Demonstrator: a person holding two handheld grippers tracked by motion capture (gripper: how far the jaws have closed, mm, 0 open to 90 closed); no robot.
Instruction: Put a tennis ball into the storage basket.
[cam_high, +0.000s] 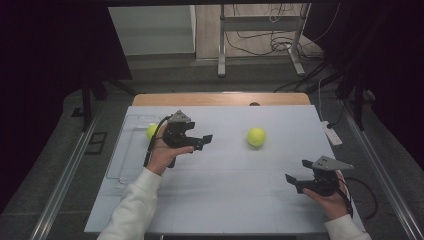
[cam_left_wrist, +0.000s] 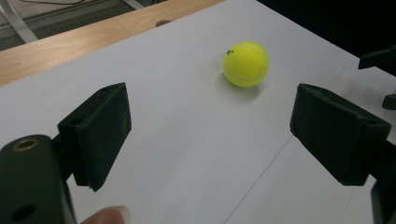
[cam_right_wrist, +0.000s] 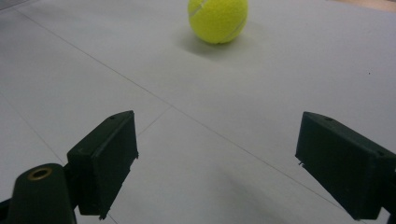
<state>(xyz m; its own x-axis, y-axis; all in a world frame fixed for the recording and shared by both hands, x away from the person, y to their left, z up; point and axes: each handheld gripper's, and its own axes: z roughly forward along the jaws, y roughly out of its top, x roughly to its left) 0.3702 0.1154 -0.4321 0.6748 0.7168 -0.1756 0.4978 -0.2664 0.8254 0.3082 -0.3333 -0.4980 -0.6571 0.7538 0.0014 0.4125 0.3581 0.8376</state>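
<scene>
**Two open grippers, one ball loose mid-table**

A pale grey sheet covered the table (cam_high: 225, 200), leaving a strip of bare wood along the far edge. Dark curtains flanked the room; metal stand legs and cables lay on the floor beyond. The tennis ball (cam_high: 256, 136) sat right of centre, apart from both grippers. The left gripper (cam_high: 199, 140) hovered near the left side, jaws wide and empty. The right gripper (cam_high: 298, 176), near the right front corner, also gaped empty. A second ball (cam_high: 151, 131) lay in a clear tray (cam_high: 125, 150) at the left edge.
</scene>
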